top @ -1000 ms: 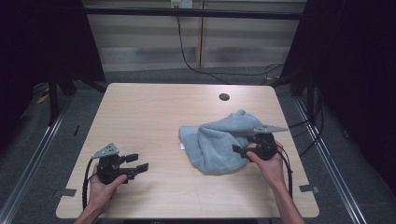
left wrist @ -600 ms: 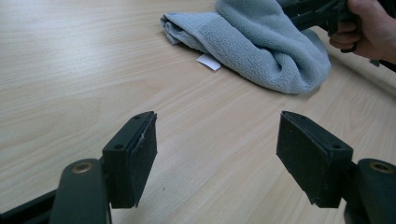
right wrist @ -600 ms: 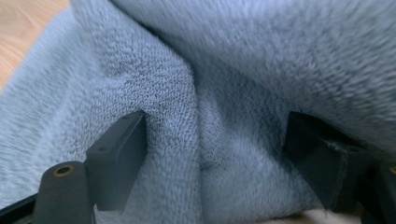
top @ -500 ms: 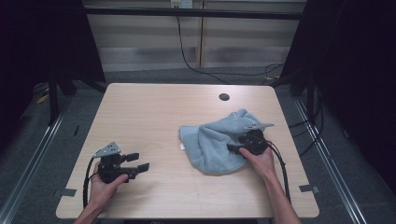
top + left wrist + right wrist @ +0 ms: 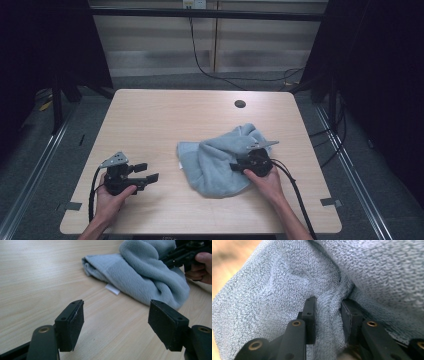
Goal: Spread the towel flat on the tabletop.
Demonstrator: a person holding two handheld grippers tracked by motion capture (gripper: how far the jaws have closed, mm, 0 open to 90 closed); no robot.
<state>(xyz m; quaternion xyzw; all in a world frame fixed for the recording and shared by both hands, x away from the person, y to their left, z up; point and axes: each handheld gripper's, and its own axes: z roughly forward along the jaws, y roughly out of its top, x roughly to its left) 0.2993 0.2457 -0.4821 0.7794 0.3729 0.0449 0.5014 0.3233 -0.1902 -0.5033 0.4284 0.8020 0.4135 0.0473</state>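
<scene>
My right gripper (image 5: 239, 167) pinches a fold of the blue towel (image 5: 215, 160) bunched right of table centre; I'd lift slowly, bringing the spread, idle left gripper (image 5: 147, 172) to its near-left corner.

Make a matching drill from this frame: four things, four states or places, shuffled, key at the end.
Things:
1. left gripper
2. right gripper
3. towel
4. white tag

States or places:
A. crumpled on the table's right half
B. jaws wide apart over bare wood
C. at the towel's near edge, flat on the table
D. jaws pinching a fold of cloth

Pairs: 1-B, 2-D, 3-A, 4-C
</scene>
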